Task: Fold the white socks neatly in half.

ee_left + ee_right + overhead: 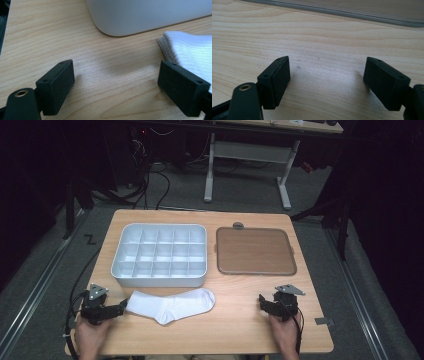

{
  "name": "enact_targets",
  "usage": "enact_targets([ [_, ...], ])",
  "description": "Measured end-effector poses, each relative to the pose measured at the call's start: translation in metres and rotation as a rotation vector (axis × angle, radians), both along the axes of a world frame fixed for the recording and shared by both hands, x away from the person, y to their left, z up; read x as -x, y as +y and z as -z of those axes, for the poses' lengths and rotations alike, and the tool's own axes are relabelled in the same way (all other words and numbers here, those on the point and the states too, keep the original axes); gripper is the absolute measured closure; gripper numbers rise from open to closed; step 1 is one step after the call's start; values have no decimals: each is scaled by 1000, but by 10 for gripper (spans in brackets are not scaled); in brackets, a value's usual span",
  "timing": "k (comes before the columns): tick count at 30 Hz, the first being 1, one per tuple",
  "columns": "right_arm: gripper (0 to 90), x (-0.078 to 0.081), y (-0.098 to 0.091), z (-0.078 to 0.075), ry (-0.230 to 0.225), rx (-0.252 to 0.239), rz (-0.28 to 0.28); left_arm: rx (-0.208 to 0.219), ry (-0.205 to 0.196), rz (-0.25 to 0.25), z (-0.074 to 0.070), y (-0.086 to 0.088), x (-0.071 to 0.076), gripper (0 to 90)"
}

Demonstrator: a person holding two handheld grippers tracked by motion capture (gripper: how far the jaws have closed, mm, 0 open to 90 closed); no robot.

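— Pale wood first: we see the table running under everything, its grain plain in both gripper views.

— Agreed. Next in size we have the white divided tray at the back left, its small compartments in rows, and just to its right the brown lid with a grey rim, lying flat (a small tab sticks out at its far edge).

— Then the white sock. We find it lying flat on the table, just in front of the tray's near wall, cuff end to the left and toe to the right.

— In the left gripper view we see that ribbed cuff close beside the right-hand jaw, with the tray's rounded corner beyond it.

— Now the left gripper. We see it low at the table's near left, held in a hand, its jaws spread wide with bare wood between them; the tip sits just beside the sock's cuff, though we cannot tell whether it touches.

— And the right gripper sits at the near right, well apart from the sock, also in a hand. We see its jaws spread wide over bare table, the lid's grey rim ahead of them.
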State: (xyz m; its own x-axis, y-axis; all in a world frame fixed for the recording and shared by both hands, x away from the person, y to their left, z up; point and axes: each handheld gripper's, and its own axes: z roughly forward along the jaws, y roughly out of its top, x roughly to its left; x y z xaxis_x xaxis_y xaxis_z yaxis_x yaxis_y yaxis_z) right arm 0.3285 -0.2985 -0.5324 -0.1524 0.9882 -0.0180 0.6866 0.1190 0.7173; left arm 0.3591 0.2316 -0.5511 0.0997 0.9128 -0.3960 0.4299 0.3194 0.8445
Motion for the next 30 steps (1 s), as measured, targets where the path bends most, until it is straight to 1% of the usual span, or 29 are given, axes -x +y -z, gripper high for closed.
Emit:
enact_targets([
  [10,220,0,-1,-1,6,-2,-9,3,-4,17,0,-1,3,159],
  [11,228,0,-1,-1,6,1,-7,1,-4,16,-1,-1,3,168],
  [13,277,1,0,-2,5,3,4,2,-1,15,-2,0,5,195],
  [15,322,2,-1,-2,4,2,2,4,-1,17,-2,0,5,213],
  [18,377,4,0,-3,4,-3,-1,27,13,31,-5,1,7,236],
  [20,410,6,1,-4,1,-18,-10,61,21,35,-7,2,8,255],
  [21,427,8,2,-6,-10,-22,-18,65,24,36,-8,2,8,268],
  [22,445,9,4,-7,-22,-29,-20,81,34,38,-11,1,8,271],
  [23,459,11,5,-8,-41,-40,-34,88,39,44,-14,1,9,273],
  [24,470,12,8,-8,-47,-49,-47,95,30,47,-17,1,11,286],
  [25,480,12,10,-8,-44,-55,-54,112,14,51,-20,0,13,290],
  [27,494,12,19,-8,-39,-58,-89,134,6,69,-26,1,16,309],
  [28,499,12,23,-9,-45,-56,-104,154,1,73,-28,0,17,312],
  [29,506,14,29,-11,-53,-60,-127,160,8,80,-29,-1,17,313],
  [30,512,14,33,-12,-57,-63,-137,176,17,92,-30,-3,17,314],
])
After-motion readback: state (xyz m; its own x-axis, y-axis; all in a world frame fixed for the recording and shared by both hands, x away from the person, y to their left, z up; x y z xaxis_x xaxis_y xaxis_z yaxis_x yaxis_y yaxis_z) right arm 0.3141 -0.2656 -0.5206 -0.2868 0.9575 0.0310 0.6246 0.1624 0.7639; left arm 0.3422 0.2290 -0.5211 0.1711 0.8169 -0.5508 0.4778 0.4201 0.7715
